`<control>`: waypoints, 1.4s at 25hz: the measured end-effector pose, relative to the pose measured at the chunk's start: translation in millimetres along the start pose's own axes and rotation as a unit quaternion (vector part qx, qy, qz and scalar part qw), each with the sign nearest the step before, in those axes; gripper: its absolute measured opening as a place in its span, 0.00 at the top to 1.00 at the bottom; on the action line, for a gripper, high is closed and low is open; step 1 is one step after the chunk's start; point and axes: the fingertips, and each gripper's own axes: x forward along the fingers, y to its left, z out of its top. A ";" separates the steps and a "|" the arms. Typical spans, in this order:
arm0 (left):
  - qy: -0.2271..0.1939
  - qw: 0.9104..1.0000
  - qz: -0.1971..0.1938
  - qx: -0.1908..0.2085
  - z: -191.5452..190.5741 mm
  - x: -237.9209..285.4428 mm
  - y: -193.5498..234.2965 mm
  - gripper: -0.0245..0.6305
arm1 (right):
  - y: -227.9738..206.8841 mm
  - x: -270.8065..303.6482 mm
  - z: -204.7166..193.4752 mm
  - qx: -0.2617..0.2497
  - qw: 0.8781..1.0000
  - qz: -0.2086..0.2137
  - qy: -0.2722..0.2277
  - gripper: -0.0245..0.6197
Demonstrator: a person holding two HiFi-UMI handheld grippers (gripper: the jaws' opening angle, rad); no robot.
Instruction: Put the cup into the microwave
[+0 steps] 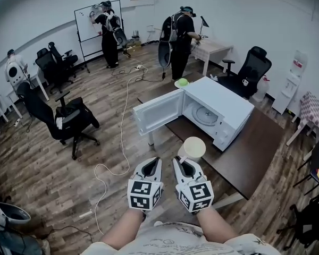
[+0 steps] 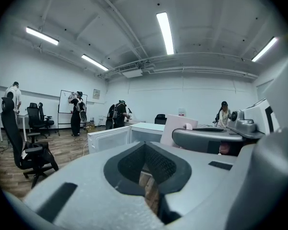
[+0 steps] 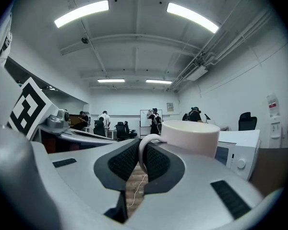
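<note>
- Right gripper (image 3: 143, 164) is closed on the handle of the cup (image 3: 189, 137), which it holds upright in the air
- Left gripper (image 2: 149, 176) has its jaws together, with nothing between them
- Microwave (image 1: 223, 108) has its door (image 1: 158, 110) open; the cup is well short of it, so carrying it over and placing it inside are left

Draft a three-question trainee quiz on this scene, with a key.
1. True or false: the microwave has its door shut.
2. The right gripper holds the cup by its: A) rim B) handle C) base.
3. Fill in: the microwave stands on a dark ____.
Key: 1 false; 2 B; 3 table.
</note>
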 end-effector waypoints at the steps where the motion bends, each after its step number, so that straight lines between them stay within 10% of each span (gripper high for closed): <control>1: 0.001 1.000 -0.005 0.000 -0.9 5.3 6.4 0.94 | -1.5 7.2 -1.8 0.000 1.000 -0.005 0.001 0.91; 35: 0.043 0.993 -0.106 0.000 -2.5 231.9 84.5 0.94 | -169.8 177.0 -96.3 -0.018 0.997 -0.069 0.004 0.91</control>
